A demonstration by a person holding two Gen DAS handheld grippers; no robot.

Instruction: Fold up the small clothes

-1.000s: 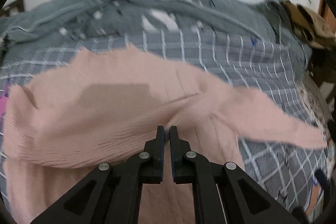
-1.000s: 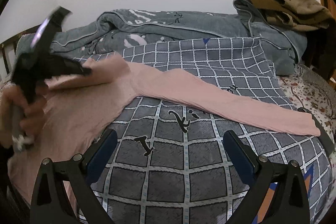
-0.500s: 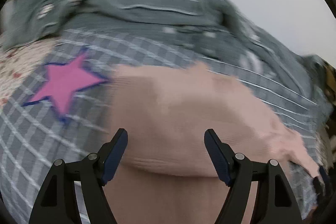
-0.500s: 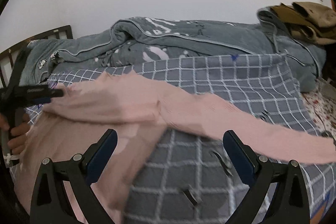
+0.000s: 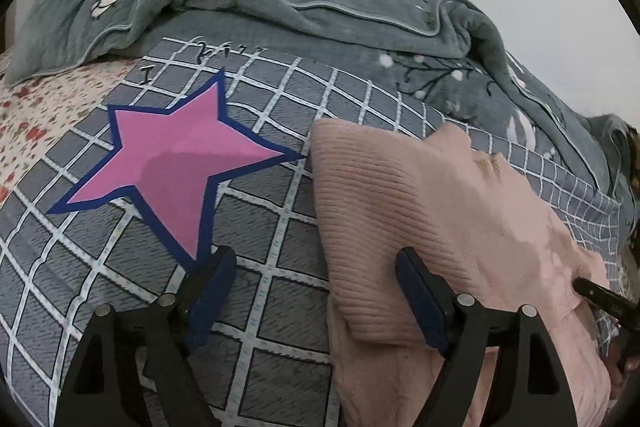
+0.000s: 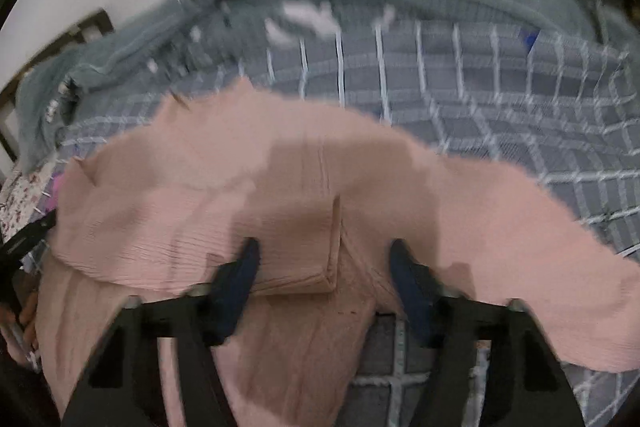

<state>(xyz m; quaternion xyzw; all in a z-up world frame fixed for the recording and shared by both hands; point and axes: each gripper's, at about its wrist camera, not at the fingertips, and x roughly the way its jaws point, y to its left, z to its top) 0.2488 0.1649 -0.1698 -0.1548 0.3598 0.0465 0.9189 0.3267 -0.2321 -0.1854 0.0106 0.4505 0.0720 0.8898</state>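
While the pink garment (image 5: 420, 227) lies partly folded on the grey checked blanket (image 5: 260, 307) of the bed, the left gripper (image 5: 312, 291) hovers over its left edge, jaws wide and opening, gripping nothing. The right gripper (image 6: 324, 275), at the garment's near middle, has its jaws closing around a raised fold, pads not yet pressing. A pink star (image 5: 180, 167) marks the blanket at left.

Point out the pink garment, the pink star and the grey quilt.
pink garment (image 5: 400, 211): left wrist view, on the ribbed folded-over panel.
pink star (image 5: 176, 163): left wrist view, on the middle of the star printed on the checked cover.
grey quilt (image 5: 328, 15): left wrist view, on its rumpled top fold.
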